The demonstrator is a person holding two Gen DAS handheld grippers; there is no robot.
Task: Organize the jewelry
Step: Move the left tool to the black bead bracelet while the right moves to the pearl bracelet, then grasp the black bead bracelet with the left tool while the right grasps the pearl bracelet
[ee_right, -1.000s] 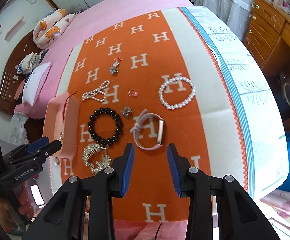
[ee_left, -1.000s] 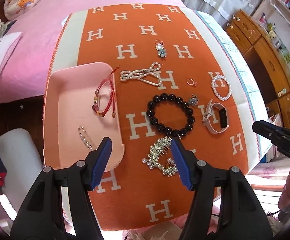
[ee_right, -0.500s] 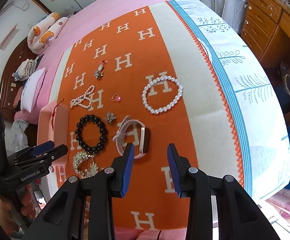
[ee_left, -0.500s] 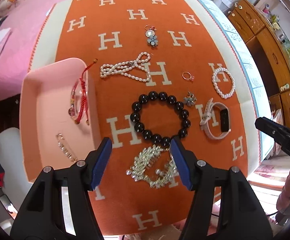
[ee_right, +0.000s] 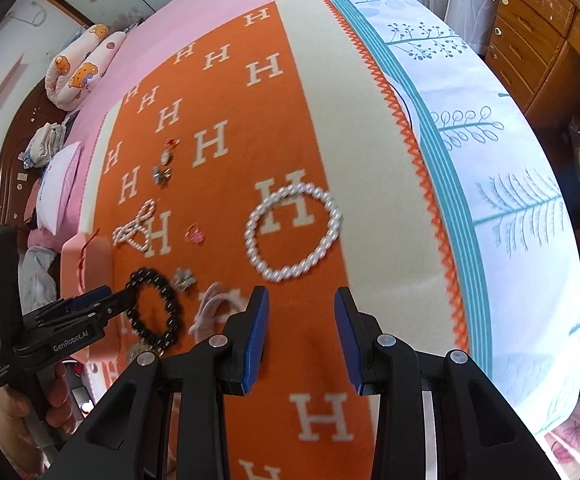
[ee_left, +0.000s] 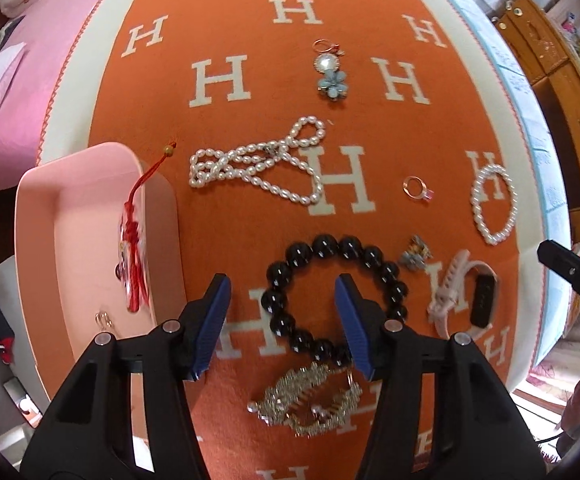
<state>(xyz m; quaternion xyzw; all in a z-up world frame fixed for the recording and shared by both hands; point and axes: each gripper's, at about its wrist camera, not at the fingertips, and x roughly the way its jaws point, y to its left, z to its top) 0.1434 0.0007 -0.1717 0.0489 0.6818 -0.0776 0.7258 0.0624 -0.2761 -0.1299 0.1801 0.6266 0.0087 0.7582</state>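
Note:
Jewelry lies on an orange H-pattern blanket (ee_left: 250, 40). My left gripper (ee_left: 282, 292) is open just above the black bead bracelet (ee_left: 310, 256), its left side between the fingers; a silver rhinestone comb (ee_left: 310, 404) lies nearer. A pink tray (ee_left: 82, 248) at left holds a red cord bracelet (ee_left: 134, 236) and a silver chain (ee_left: 104, 320). My right gripper (ee_right: 300, 312) is open and empty, just short of the white pearl bracelet (ee_right: 294, 232). The pink watch (ee_right: 210, 304) is left of it.
A pearl necklace (ee_left: 250, 160), a flower pendant (ee_left: 330, 72), a pink ring (ee_left: 418, 188) and a small flower brooch (ee_left: 414, 256) lie on the blanket. Pillows (ee_right: 78, 68) lie far back; a wooden dresser (ee_right: 530, 32) stands right of the bed.
My left gripper has moved forward and down from the comb to over the black bracelet. My right gripper has moved forward and right, from the watch toward the pearl bracelet.

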